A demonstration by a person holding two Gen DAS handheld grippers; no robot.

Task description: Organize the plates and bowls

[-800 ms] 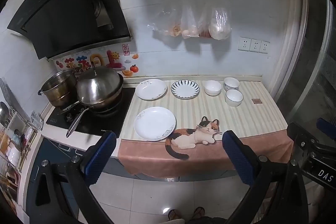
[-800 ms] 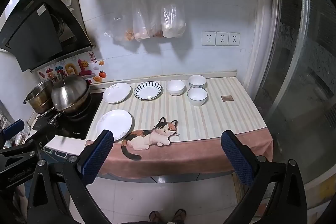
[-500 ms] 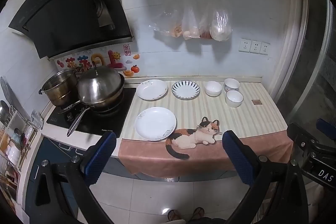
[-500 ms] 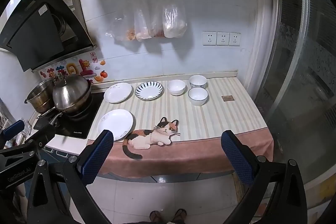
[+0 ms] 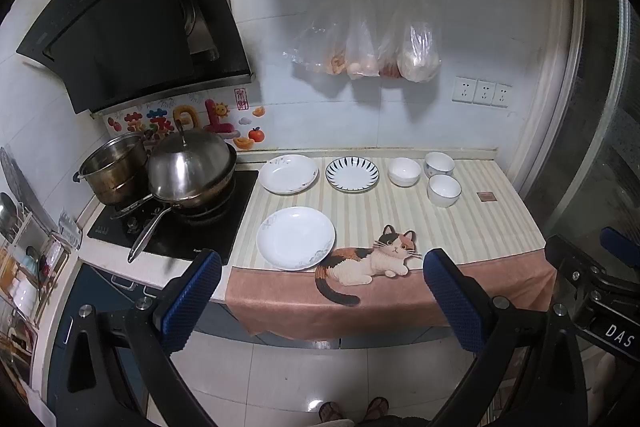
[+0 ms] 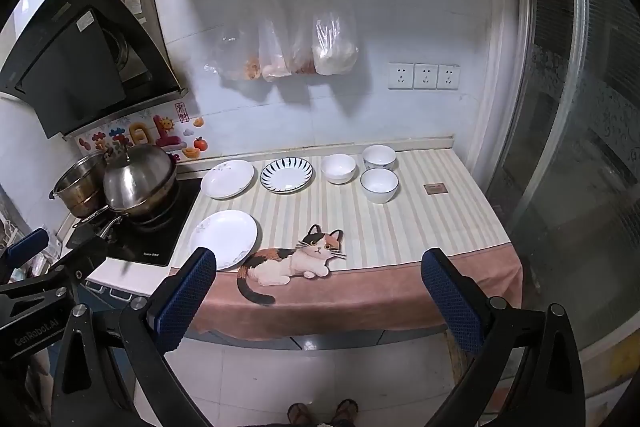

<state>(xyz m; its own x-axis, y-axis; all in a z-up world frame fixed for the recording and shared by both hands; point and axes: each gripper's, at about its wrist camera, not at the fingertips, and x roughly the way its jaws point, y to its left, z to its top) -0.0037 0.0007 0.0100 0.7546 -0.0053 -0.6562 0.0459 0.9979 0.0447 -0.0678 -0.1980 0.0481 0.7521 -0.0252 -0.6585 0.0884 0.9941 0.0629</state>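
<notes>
We see three plates on the counter (image 5: 472, 223): the white plate (image 5: 295, 238) by the front edge, another white plate (image 5: 288, 173) and the striped plate (image 5: 352, 174) along the back edge. Three bowls (image 5: 443, 189) sit near the back right corner. Nothing has moved since a moment ago, so the sorting has not begun, we think. Our left tongs (image 5: 320, 301) and right tongs (image 6: 318, 301) hang wide open and empty, well back from the front edge.

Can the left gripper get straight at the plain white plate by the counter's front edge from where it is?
Probably yes. The left gripper is open and empty, back off the counter, and the near white plate lies alone at the front edge. Nothing stands between them; the pan handle lies off to its left.
</notes>
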